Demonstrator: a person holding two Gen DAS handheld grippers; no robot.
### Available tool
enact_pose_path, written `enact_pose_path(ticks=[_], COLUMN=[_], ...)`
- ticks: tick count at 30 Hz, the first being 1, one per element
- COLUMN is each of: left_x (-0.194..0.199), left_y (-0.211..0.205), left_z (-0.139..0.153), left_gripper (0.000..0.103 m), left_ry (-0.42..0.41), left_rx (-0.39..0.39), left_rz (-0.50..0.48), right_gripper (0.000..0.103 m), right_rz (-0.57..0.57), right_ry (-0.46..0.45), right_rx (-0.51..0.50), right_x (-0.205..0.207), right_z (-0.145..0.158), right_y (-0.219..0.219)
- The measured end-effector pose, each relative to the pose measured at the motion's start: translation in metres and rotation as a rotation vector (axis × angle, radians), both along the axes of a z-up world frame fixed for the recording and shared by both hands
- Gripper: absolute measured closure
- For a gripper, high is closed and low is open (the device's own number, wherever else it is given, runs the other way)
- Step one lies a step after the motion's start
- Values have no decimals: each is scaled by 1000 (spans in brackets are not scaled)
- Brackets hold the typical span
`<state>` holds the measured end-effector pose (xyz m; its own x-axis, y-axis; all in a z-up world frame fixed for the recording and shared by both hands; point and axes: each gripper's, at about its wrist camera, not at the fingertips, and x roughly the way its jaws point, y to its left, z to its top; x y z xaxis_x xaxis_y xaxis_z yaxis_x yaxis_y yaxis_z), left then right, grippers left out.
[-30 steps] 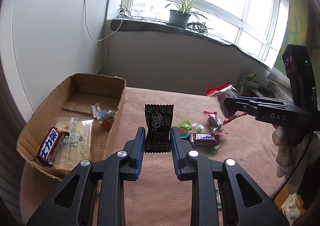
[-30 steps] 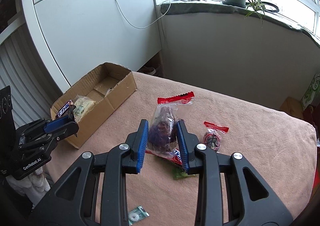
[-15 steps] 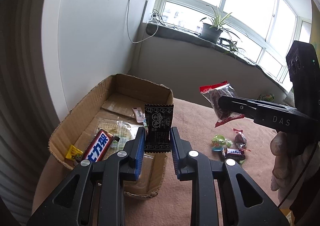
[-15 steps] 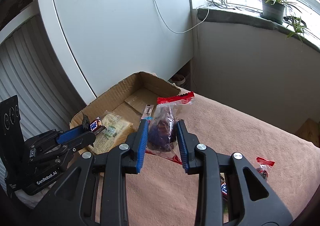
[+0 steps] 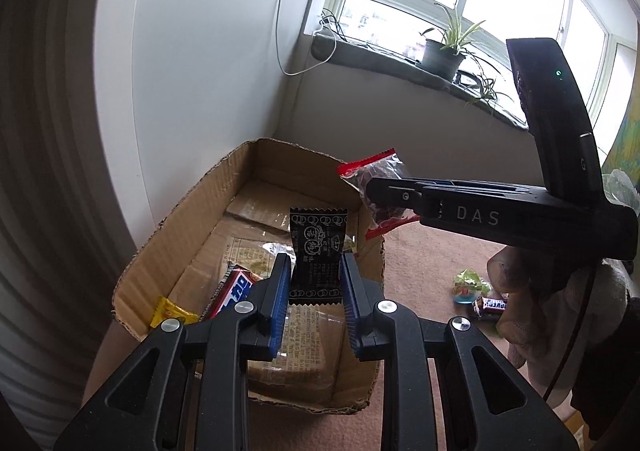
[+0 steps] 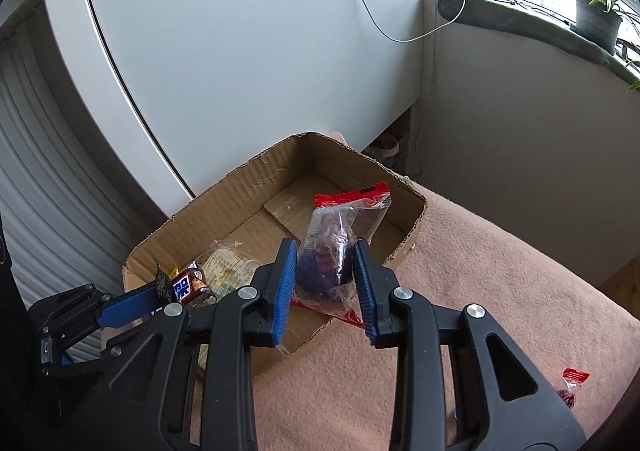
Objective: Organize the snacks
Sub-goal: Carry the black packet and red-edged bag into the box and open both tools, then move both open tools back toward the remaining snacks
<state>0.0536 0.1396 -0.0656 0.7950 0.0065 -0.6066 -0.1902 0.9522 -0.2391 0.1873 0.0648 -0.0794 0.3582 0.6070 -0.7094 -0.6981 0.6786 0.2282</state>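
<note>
Left wrist, black packet clamped in left hand-held gripper

A black printed sachet was held upright above the open cardboard box. A clear, red-edged packet of dark fruit was held over the box's near wall.

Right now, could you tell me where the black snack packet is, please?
In the left wrist view, the black snack packet stands upright in the left claw, above the cardboard box, with the red-and-blue bar to its left.
</note>
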Motion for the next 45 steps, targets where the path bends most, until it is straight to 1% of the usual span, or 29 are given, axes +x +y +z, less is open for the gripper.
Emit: enact_pose_path(ticks=[8,11,12,13,14,15,22,27,31,34,37,40,45], left_x=[4,3,2,3,2,1,-10,-19,-23,-23,-21,-20,-21], left_y=[3,3,3,4,4,4,-1,-15,-33,-49,-67,-87,-117], left_z=[-3,-2,-2,-1,0,0,11,19,21,19,16,13,6], left_gripper=[80,78,72,67,63,63,63,63,63,63,63,63,63], left_ry=[21,27,26,26,23,21,-12,-41,-50,-45,-38,-29,-1], left_rx=[-5,-4,-6,-7,-5,-4,-3,-4,-3,-11,-18,-15,-30], left_rz=[5,19,23,26,28,28,28,-1,-44,-84,-128,-176,-253], right_gripper=[73,70,61,46,41,39,38,38,30,30,30,30,30], right_rz=[16,18,12,6,0,-3,-13,-41,-105,-173,-239,-297,-338], right_ry=[20,18,13,8,1,-5,-28,-56,-84,-92,-91,-96,-76], right_rx=[-12,-4,-2,1,6,13,36,60,85,100,106,91,71], right_x=[9,8,8,7,7,6,-8,-28,-45,-54,-60,-68,-73], right_z=[-7,-5,-4,-2,0,3,21,34,43,45,43,36,20], right_y=[13,15,15,14,12,9,-16,-55,-105,-146,-186,-219,-259])
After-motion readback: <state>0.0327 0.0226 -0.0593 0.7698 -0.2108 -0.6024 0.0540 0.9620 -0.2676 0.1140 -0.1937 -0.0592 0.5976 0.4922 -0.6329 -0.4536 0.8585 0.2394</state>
